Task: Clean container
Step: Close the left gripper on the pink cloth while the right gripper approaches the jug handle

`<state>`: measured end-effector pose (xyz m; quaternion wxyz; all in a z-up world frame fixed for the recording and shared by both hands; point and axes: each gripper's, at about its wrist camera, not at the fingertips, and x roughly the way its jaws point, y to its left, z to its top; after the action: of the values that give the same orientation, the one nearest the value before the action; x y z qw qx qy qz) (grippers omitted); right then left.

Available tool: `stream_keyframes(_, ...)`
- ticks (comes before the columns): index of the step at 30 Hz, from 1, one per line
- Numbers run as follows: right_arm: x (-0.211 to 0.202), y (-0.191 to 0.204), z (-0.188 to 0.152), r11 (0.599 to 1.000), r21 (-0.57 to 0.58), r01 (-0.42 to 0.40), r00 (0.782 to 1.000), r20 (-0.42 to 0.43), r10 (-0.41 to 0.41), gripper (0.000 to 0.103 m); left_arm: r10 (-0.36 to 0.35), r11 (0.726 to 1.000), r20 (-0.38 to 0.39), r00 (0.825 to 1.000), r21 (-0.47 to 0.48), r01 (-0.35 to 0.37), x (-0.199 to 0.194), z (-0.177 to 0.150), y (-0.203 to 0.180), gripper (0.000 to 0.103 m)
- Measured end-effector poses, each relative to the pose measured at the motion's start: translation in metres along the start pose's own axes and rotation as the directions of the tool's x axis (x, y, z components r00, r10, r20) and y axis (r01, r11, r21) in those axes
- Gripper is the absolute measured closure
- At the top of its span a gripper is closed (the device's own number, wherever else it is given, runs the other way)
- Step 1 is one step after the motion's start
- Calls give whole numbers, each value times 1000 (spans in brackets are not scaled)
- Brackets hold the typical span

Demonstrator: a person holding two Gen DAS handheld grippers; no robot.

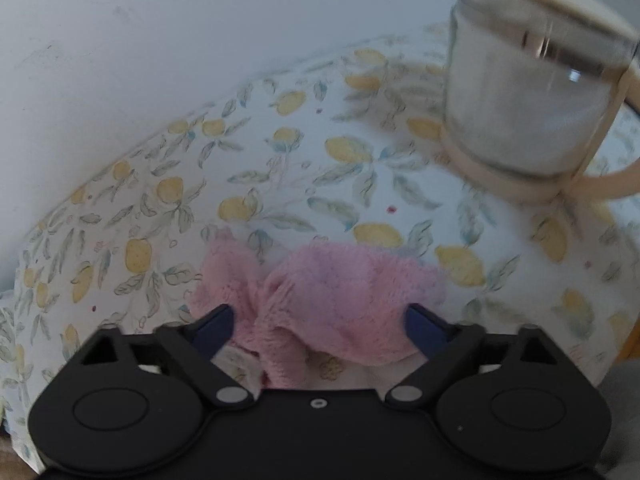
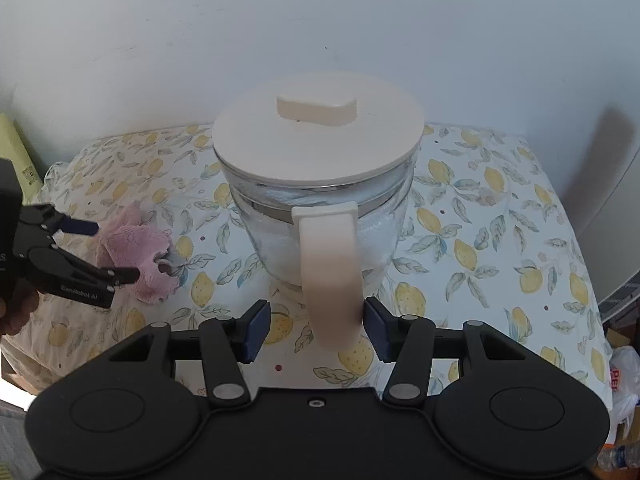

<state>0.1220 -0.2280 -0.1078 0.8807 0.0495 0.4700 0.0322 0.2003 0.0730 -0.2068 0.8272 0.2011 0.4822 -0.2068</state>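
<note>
In the left wrist view the left gripper (image 1: 320, 320) fills the bottom of the frame with its two blue-tipped fingers spread wide. A pink cloth (image 1: 320, 292) lies bunched between them on the tablecloth (image 1: 160, 208); the fingertips sit at its outer edges, but I cannot tell whether they press on it. In the right wrist view the same gripper (image 2: 116, 252) shows at the left edge, its fingers one above the other on either side of the cloth (image 2: 140, 252), a hand (image 2: 16, 312) partly visible behind it.

The right gripper (image 2: 316, 328) sits at the bottom centre of its own view, open fairly wide. The jug's cream handle (image 2: 332, 276) hangs down between the two blue pads. The right pad (image 2: 378, 330) looks to be touching or just beside the handle's edge, while the left pad (image 2: 256, 330) stands clear of it, with the lemon pattern showing in the gap.

The jug (image 2: 320, 208) stands upright on the tablecloth in the middle of the frame, near the white wall (image 2: 320, 20). It is clear glass with a flat cream lid (image 2: 316, 148) closed on top, a small raised knob (image 2: 316, 110) in the lid's centre. Something white shows through the glass inside, too unclear to name. In the left wrist view the jug (image 1: 528, 112) appears blurred in the upper right, a cream band around its base.

At the lower right edge of the right wrist view, beyond the table, lies a plastic bag (image 2: 624, 380).
</note>
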Motion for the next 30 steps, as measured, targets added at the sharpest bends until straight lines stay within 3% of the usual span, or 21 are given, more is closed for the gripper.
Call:
stream_keyframes(1,1,-1,0,1000,1,-6,1000,-10,7,46,-12,1000,-4,1000,12,12,3,-4,2,21)
stream_keyframes(2,1,-2,0,1000,2,-14,1000,-22,14,46,-19,1000,-18,1000,11,19,16,23,-1,21)
stream_keyframes(4,2,-2,0,1000,-6,-25,999,-32,25,46,-45,999,-41,998,5,46,26,36,-1,21)
stream_keyframes(6,5,-2,0,999,-11,-31,998,-49,31,46,-55,998,-49,997,0,55,29,36,-1,33)
stream_keyframes(11,7,-9,7,998,-11,-60,995,-79,59,46,-73,997,-65,995,-16,72,32,38,-4,45)
stream_keyframes(14,10,-10,11,998,-44,-54,995,-89,50,46,-76,997,-74,994,-21,74,33,39,-6,63)
stream_keyframes(18,13,-15,16,997,-48,-63,995,-85,59,46,-59,998,-57,997,-37,57,25,41,-8,76)
stream_keyframes(30,19,-23,14,993,-50,-110,990,-94,105,46,22,994,26,999,-104,-19,-11,50,-12,84)
